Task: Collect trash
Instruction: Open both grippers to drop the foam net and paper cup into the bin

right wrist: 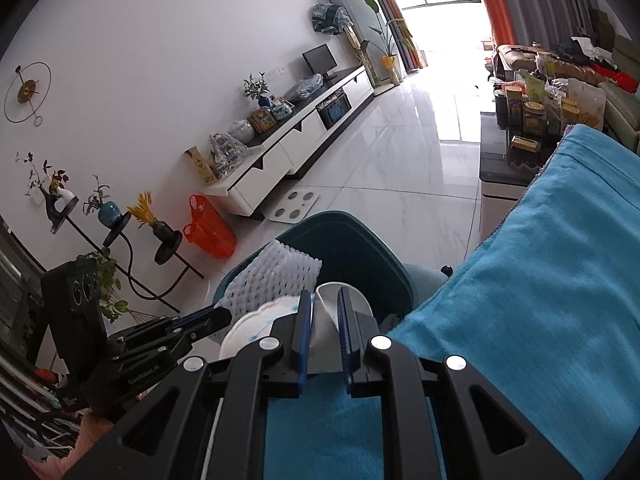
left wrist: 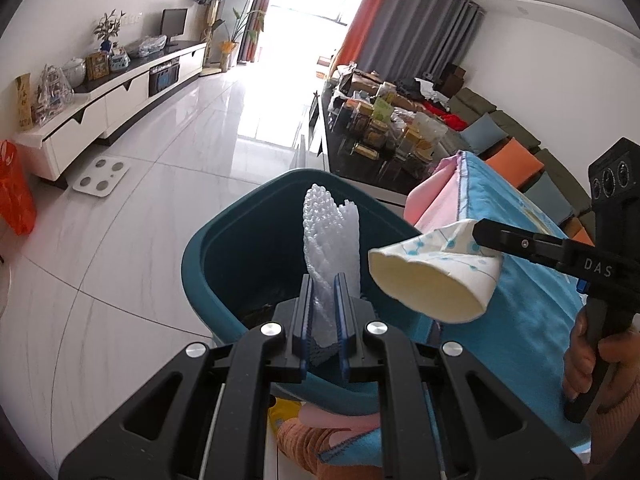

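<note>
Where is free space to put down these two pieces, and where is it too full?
Free: the open teal plastic bin under the white foam net and crumpled paper cup, and the white tiled floor between bin and white TV cabinet. Crowded: the dark coffee table full of jars.

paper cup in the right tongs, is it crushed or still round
Crushed. The paper cup is pinched flat where the right tongs grip its base, its mouth squashed into an oval, held over the teal bin.
</note>
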